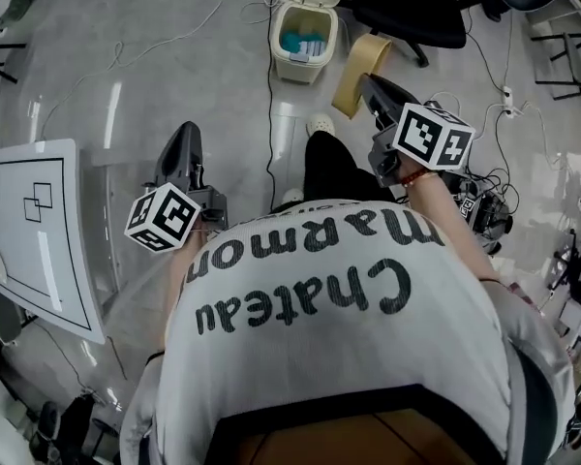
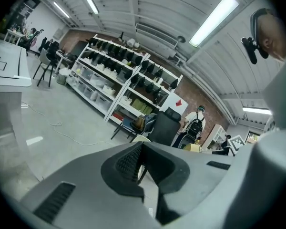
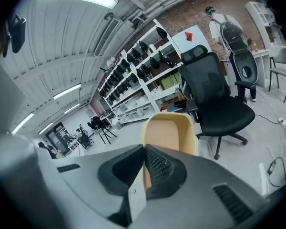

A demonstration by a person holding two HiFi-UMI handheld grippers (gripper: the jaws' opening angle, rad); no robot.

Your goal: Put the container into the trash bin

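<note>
Container [image 1: 360, 61] partly hidden behind right hand-held gripper [image 1: 367, 82], office chair [image 1: 407, 13] cut by top edge

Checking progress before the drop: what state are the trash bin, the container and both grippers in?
Trash bin: lid open, blue items inside.
Container: held at its rim, outside the bin.
Right gripper: shut on the container.
Left gripper: shut, empty.

1. Noted smooth cream plastic, slight sheen, on trash bin [image 1: 305, 27]
2. Matt tan plastic on container [image 3: 169, 132]
3. Glossy grey floor [image 1: 155, 66], reflective
4. Matt grey plastic shell, ribbed black pads on right gripper [image 3: 144, 149]
5. Matt white cloth on shirt [image 1: 349, 356]
</note>
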